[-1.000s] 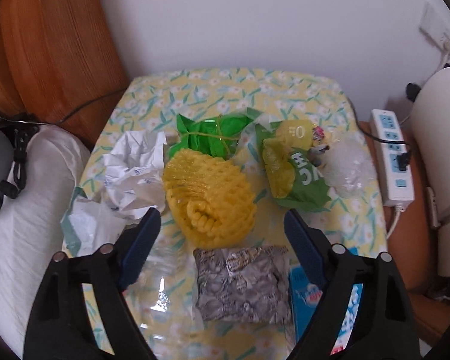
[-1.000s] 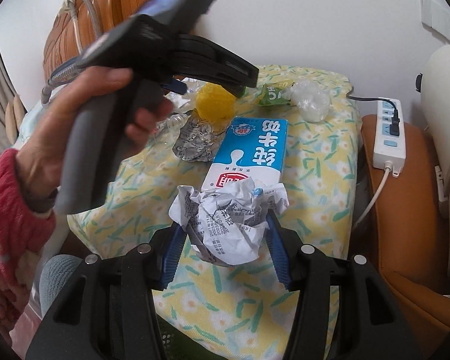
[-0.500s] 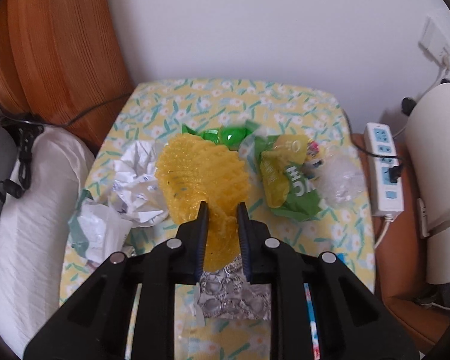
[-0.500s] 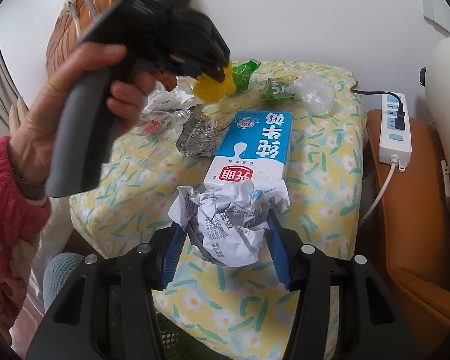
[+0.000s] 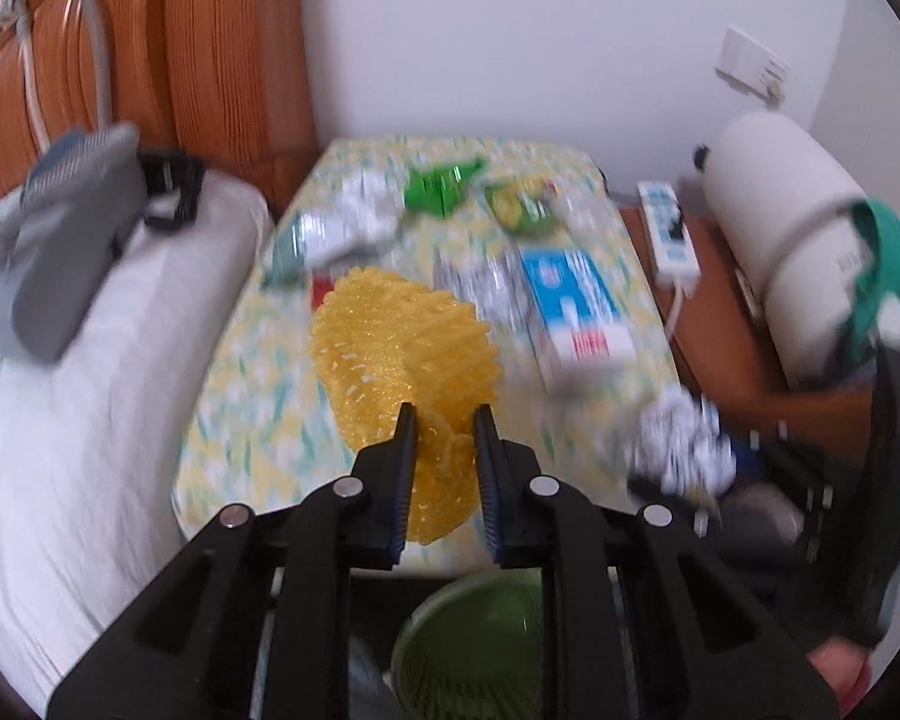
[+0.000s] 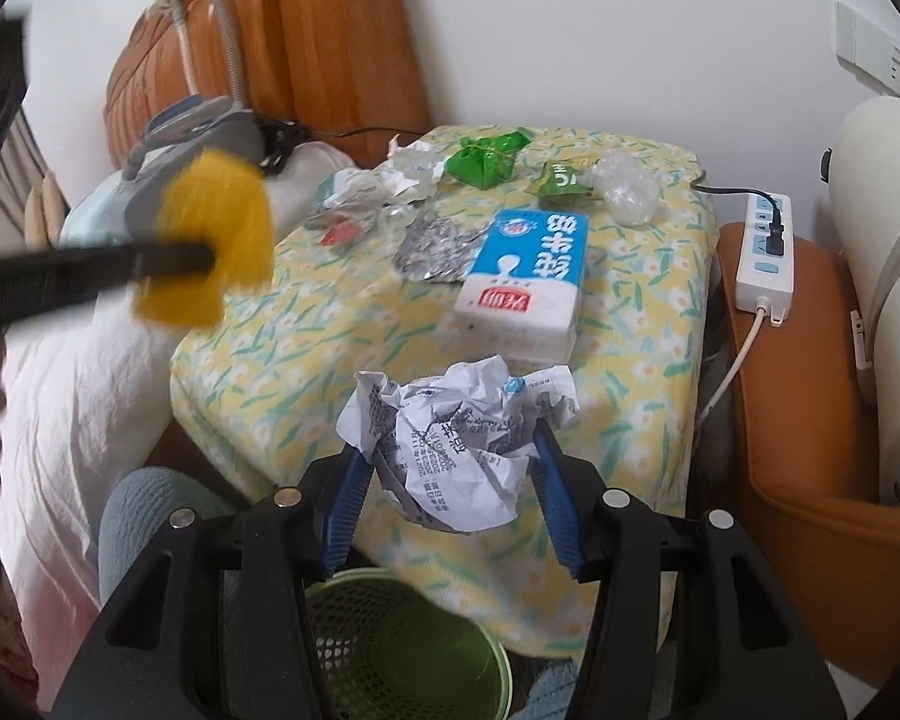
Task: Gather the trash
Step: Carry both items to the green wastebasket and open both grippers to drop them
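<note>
Now L tool (image 5: 441, 417) pinches yellow foam net (image 5: 402, 348); R tool (image 6: 447, 438) clamps crumpled paper (image 6: 456, 438), both above green bin (image 6: 402, 654).

Foam net (image 5: 402, 348) — crumpled paper (image 6: 459, 438)

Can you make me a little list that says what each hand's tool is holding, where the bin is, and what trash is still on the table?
left tool: shut on the yellow foam net, lifted above the table
right tool: shut on the crumpled paper
green bin: on the floor below both tools, by the table's near edge
table: flowered yellow cloth
trash still on table: blue milk carton, silver foil wrapper, green wrapper, clear plastic wad, white paper
beside table: white power strip
</note>
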The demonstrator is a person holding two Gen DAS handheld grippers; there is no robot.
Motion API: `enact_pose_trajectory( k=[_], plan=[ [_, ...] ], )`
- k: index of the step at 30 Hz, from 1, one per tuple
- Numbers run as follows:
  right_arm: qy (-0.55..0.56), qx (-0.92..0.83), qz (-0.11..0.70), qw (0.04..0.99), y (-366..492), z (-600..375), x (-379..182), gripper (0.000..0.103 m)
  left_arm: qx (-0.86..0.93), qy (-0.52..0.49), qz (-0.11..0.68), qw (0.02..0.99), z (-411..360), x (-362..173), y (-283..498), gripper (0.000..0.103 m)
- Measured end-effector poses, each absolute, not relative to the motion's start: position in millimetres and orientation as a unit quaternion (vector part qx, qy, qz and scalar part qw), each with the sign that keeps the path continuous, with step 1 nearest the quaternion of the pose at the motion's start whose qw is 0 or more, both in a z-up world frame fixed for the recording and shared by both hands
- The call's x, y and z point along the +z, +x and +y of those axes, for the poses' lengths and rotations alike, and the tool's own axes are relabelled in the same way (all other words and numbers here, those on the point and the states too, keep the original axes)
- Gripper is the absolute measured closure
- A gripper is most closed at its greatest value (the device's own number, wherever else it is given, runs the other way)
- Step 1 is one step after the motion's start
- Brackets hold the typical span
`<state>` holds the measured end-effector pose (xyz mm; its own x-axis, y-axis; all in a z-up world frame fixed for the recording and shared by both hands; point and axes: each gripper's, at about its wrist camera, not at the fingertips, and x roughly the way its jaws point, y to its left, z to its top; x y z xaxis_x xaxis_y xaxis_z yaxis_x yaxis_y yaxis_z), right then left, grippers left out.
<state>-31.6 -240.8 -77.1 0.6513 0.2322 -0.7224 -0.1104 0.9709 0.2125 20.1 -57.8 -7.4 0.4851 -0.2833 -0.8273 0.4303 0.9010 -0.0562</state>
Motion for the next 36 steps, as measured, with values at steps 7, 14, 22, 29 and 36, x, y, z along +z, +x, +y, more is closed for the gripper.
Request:
enact_pose_trajectory(
  k=[7,14,22,29,36],
  plan=[
    [0.044,0.114,0.440,0.890,-72,-223,-92,0.050,-0.255,0.094,0.517,0.812,-27,-82,-68,0.084],
    [0.064,0.123,0.468,0.873,-97,-212,-113,0.050,-0.284,0.083,0.573,0.764,-28,-150,-112,0.077],
    [0.046,0.124,0.481,0.867,-102,-206,-122,0.050,-0.282,0.075,0.553,0.780,-20,-147,-119,0.030],
    [0.032,0.146,0.501,0.852,-105,-197,-131,0.050,-0.228,0.076,0.509,0.827,1,-120,-106,0.018],
    [0.001,0.191,0.523,0.831,-113,-172,-140,0.016,-0.192,0.065,0.489,0.848,22,-102,-94,0.014]
  ],
)
